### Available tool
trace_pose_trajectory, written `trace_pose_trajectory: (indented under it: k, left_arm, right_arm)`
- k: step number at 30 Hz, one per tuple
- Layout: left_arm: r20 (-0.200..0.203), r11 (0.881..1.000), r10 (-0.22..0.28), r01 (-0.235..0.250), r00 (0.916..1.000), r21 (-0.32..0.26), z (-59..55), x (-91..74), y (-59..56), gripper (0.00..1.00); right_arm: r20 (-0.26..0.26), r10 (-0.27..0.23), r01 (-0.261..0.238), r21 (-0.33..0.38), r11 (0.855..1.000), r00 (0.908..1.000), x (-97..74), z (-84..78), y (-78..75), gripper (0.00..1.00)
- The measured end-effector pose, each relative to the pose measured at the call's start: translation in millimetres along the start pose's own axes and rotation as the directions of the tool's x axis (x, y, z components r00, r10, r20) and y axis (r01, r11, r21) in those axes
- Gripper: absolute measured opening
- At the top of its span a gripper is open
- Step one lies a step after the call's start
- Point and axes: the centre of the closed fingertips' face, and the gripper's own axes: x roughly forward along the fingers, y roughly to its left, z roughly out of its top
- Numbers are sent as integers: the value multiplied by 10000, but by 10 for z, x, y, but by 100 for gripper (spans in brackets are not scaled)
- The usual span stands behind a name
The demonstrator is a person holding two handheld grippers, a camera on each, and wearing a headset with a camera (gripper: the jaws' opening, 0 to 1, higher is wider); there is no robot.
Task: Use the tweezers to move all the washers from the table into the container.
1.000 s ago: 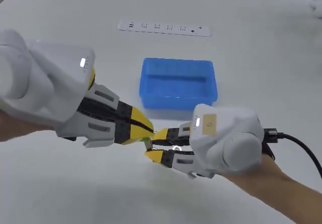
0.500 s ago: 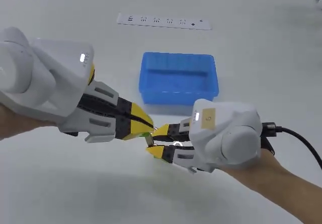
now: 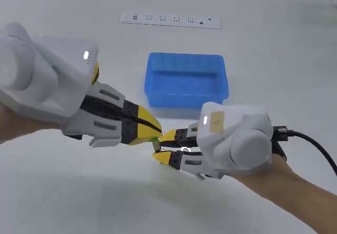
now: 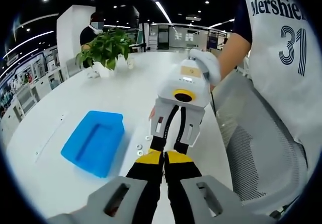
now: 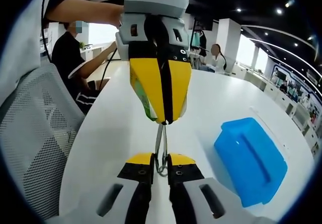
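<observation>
Left gripper [image 3: 156, 133] clamps tweezers [image 5: 162, 146], right gripper's [image 5: 162, 161] hold unclear; washers [image 4: 139, 147] lie beside the blue container [image 3: 184, 98], open table [image 3: 274, 50] all round.

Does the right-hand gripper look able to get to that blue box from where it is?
Probably yes: only bare table lies between the right gripper and the blue container. But the left gripper is shut on the tweezers that reach between the right one's jaws.

In the head view a white power strip [image 3: 169, 20] is seen at twelve o'clock; in the left gripper view, a potted plant [image 4: 106, 48] at eleven.
</observation>
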Motion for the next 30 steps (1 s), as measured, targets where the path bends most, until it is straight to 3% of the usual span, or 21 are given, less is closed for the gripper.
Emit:
trace_pose_trajectory:
  k: [10, 19, 30]
  left_arm:
    - [73, 9987, -62, 66, 10000, -510, 3, 2, 23, 5]
    - [-26, 9983, -67, 66, 10000, -582, 2, -14, 13, 5]
    - [-5, 9989, -122, 122, 9999, -443, 134, -92, 14, 5]
  right_arm:
    - [-51, -53, 53, 153, 9999, 10000, -1, -4, -5, 10]
    - [-122, 6, -5, 66, 10000, 9999, -10, 5, 21, 10]
    - [224, -99, 97, 64, 9999, 9997, -97, 120, -19, 10]
